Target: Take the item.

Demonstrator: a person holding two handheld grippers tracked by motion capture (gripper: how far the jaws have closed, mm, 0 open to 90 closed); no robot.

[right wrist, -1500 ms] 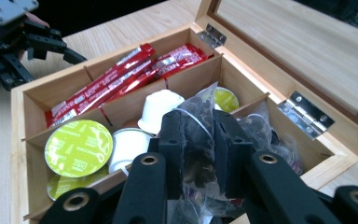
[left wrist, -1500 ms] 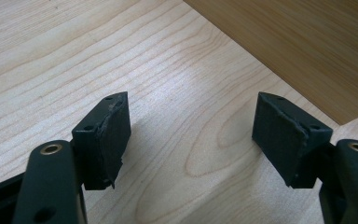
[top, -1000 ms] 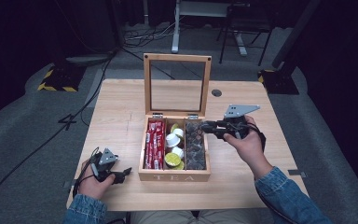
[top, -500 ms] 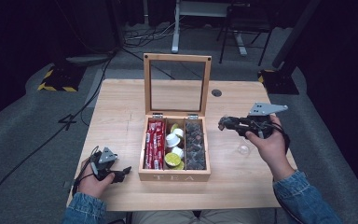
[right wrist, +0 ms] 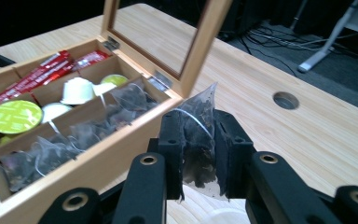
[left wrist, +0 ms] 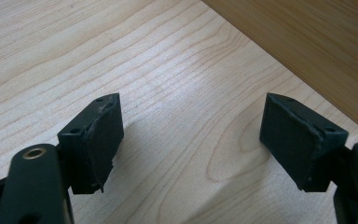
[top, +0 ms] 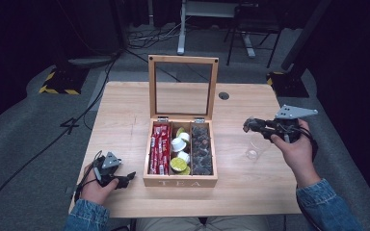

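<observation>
We are pinching a tea bag (right wrist: pixel 198 140) in our right hand-held gripper (right wrist: pixel 196 154), above the clear cup (top: pixel 253 146) right of the tea box (top: pixel 180 179). It looks light, soft, tearable; gripping mid-body suits. Our left hand-held gripper (left wrist: pixel 193 140) is resting open on the worktop (top: pixel 125 120).

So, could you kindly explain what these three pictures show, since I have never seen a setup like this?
No robot here: a person holds a two-jaw gripping tool in each hand. The high view looks down on a wooden table. The other two pictures come from cameras riding on the tools, looking along their black jaws. On the table stands an open wooden tea box with a glass lid, holding red sachets, capsules and tea bags; a clear glass stands to its right. The right tool pinches one pyramid tea bag, above the glass. The left tool rests open by the box, holding nothing.
</observation>
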